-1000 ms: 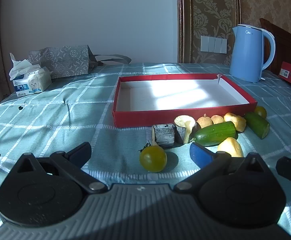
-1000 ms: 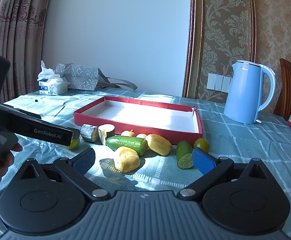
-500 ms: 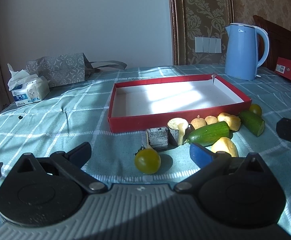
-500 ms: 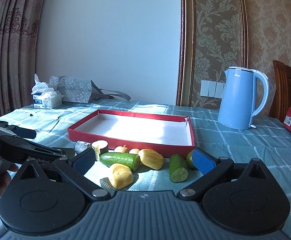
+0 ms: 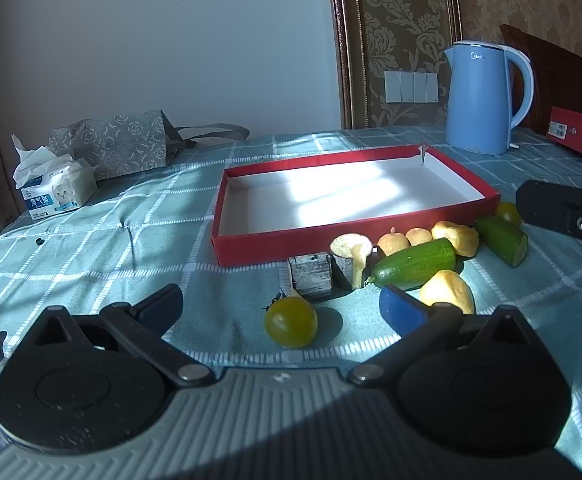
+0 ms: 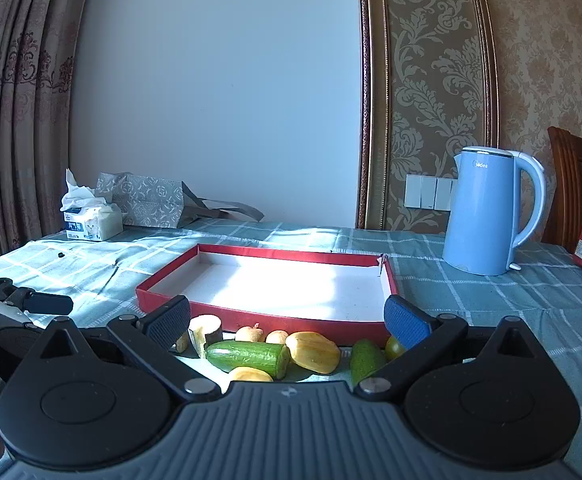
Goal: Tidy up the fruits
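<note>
An empty red tray (image 5: pixel 251 246) (image 6: pixel 259 316) with a white floor lies on the checked cloth. Along its near wall sit a cucumber piece (image 5: pixel 415 264) (image 6: pixel 247 356), yellow chunks (image 5: pixel 447 291) (image 6: pixel 313 352), a second green piece (image 5: pixel 503 234) (image 6: pixel 365 358), two dark-skinned cut pieces (image 5: pixel 311 274) and small round fruits. A yellow-green tomato (image 5: pixel 291 322) lies alone between my left gripper's (image 5: pixel 281 306) open fingers. My right gripper (image 6: pixel 289 322) is open above the fruit row, holding nothing.
A blue kettle (image 5: pixel 485 98) (image 6: pixel 487 210) stands behind the tray's right corner. A red box (image 5: pixel 579 134) lies at the far right. A tissue pack (image 5: pixel 53 194) and a grey patterned bag (image 5: pixel 119 142) sit far left. The other gripper (image 5: pixel 563 212) shows at the right.
The right gripper has risen and tilted up, so the fruit row sinks behind its body. The left gripper has drawn back slightly and turned a little left; the tomato stays between its fingers.
</note>
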A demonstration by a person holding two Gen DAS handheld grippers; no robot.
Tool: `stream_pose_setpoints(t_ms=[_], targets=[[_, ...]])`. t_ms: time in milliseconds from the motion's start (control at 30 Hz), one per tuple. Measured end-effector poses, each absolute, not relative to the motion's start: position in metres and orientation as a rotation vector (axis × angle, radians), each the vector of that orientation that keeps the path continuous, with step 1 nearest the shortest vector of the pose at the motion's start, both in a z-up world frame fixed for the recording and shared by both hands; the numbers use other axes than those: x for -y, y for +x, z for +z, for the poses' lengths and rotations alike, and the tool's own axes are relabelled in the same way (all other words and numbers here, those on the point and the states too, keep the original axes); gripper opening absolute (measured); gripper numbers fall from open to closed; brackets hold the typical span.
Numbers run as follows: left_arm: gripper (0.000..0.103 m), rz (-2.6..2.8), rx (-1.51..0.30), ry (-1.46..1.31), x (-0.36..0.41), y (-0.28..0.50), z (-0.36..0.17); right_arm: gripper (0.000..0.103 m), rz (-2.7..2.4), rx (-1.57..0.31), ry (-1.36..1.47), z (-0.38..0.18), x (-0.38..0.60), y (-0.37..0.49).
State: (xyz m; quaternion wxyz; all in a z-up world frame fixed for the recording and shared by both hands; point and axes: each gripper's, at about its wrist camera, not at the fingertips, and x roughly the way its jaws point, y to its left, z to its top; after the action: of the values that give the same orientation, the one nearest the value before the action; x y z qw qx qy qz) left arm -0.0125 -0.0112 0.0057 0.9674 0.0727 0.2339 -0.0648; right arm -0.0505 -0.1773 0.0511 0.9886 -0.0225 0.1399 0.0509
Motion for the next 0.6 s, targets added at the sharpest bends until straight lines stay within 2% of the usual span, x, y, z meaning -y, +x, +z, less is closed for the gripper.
stream_pose_setpoints(t_ms=[600], targets=[[0.103,-0.125,-0.472,0.159,0.011,-0.008,0.003,0.103,0.103,-0.335,-0.084,0.036,0.181,-0.063]])
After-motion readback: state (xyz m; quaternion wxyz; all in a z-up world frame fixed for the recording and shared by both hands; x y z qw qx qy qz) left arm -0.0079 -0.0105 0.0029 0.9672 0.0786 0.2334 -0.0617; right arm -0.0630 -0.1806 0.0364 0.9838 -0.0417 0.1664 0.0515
